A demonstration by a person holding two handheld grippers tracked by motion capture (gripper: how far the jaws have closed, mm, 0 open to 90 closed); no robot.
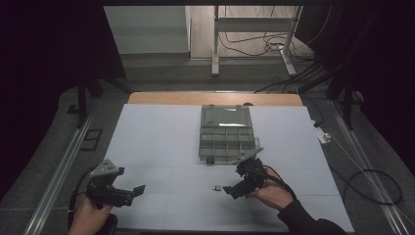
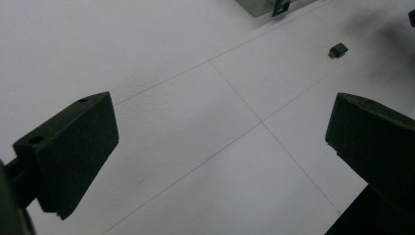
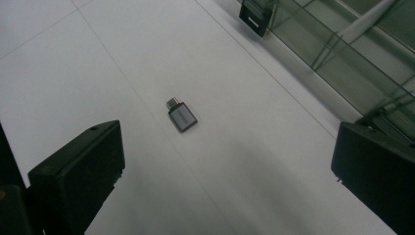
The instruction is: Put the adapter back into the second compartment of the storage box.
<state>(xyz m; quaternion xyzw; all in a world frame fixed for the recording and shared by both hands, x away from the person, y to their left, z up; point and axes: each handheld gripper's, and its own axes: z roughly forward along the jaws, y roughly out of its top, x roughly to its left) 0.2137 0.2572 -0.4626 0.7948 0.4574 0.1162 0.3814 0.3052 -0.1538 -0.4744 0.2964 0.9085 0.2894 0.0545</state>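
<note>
A small grey adapter plug (image 1: 216, 188) lies flat on the white table (image 1: 161, 142); it lies ahead between the jaws in the right gripper view (image 3: 181, 117) and at the upper right in the left gripper view (image 2: 337, 49). My right gripper (image 1: 230, 188) is open just right of it, jaws wide apart with nothing between them. My left gripper (image 1: 139, 190) hovers open over the front left of the table, well apart from the plug. A clear compartment box (image 1: 226, 133) stands open at the table's middle back.
The box's black latch (image 3: 254, 16) faces the right gripper. A light wooden strip (image 1: 215, 98) edges the table's far side. Cables (image 1: 372, 186) lie on the floor to the right. Bare white surface spreads left of the box.
</note>
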